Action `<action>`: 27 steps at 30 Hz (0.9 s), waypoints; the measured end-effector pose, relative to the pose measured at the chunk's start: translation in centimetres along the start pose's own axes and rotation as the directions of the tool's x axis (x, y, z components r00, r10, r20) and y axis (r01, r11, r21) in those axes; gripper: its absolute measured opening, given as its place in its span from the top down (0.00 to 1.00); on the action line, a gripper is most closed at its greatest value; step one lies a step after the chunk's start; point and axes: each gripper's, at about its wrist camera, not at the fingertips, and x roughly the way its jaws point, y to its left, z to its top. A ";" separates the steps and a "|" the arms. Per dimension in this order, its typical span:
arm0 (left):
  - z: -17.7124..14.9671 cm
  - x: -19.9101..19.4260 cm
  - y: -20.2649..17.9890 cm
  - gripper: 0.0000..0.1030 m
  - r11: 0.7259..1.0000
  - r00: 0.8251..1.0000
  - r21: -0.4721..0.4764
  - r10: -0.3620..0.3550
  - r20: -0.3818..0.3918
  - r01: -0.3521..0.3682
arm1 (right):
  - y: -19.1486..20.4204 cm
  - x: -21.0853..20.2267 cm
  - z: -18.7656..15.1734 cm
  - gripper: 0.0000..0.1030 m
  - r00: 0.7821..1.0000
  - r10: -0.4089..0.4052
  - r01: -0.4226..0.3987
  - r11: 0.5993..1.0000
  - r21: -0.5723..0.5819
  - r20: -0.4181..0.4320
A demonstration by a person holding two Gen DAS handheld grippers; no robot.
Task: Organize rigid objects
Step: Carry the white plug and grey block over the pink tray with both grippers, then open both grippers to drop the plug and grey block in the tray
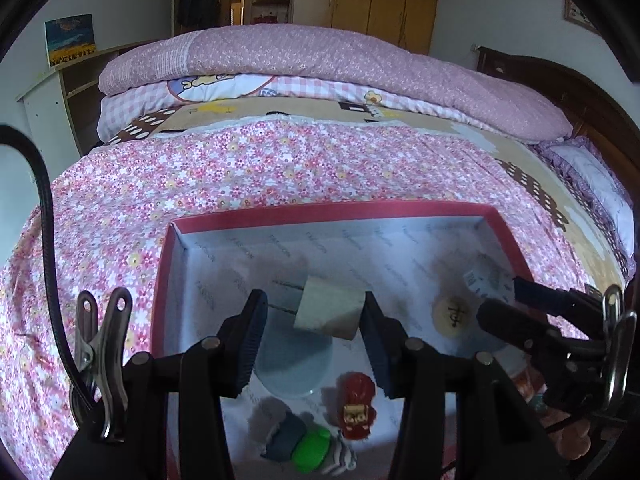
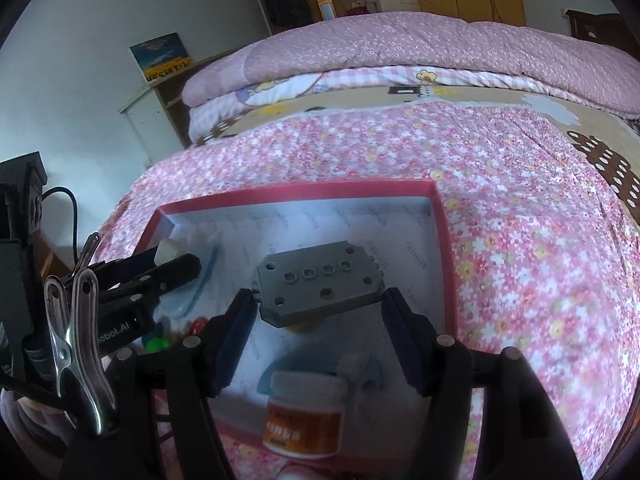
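Left hand-held gripper (image 1: 314, 332) clamped on a white plug adapter (image 1: 330, 307), prongs pointing left, carried above the red-rimmed box (image 1: 328, 210) on the flowered bed (image 1: 240, 168). Right hand-held gripper (image 2: 320, 316) closed on a grey perforated block (image 2: 318, 288), gripped at its toothed sides, above the same box's far right. Both pieces apparently suspended over bare lining for release clear of the toy figure (image 1: 357, 406), green piece (image 1: 312, 450), disc (image 1: 451, 317) and orange-labelled jar (image 2: 304, 416).

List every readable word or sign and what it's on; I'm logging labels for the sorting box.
"FASHION", repeated: paper lining of the red box.
"RoboL.AI", partly cut off: left gripper body.
One dark character, unclear: round wooden piece.
Orange label, too blurred: white jar.
Barcode label at the box's right wall: too small.
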 end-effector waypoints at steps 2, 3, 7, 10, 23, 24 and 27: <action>0.2 0.5 0.1 0.52 1.000 1.000 -0.003 0.005 -0.005 -0.005 | -0.2 0.3 0.2 0.36 1.000 -0.004 0.004 1.000 0.004 -0.004; 0.3 0.8 0.1 0.52 1.000 1.000 -0.005 0.008 -0.006 -0.008 | -0.3 0.5 0.2 0.36 1.000 -0.006 0.006 1.000 0.007 -0.008; 0.6 1.3 0.1 0.52 1.000 1.000 -0.002 0.020 -0.004 -0.020 | -0.5 0.9 0.4 0.36 1.000 -0.009 0.009 1.000 0.014 -0.016; 0.8 1.6 0.1 0.51 0.999 0.999 0.002 0.036 -0.013 -0.036 | -0.5 1.0 0.5 0.36 1.000 -0.009 0.009 1.000 0.014 -0.018; 0.3 2.1 0.1 0.49 0.998 0.997 0.004 0.068 -0.042 -0.068 | -0.3 1.1 0.3 0.33 1.000 -0.011 0.011 1.000 0.010 -0.010; 0.3 2.0 0.1 0.49 0.998 0.997 0.004 0.065 -0.042 -0.064 | -0.3 1.0 0.3 0.31 1.000 -0.009 0.009 1.000 0.012 -0.005; 0.3 1.8 0.2 0.49 0.998 0.997 -0.003 0.061 -0.044 -0.061 | -0.4 0.5 0.4 0.29 1.000 0.007 -0.008 1.000 0.025 0.011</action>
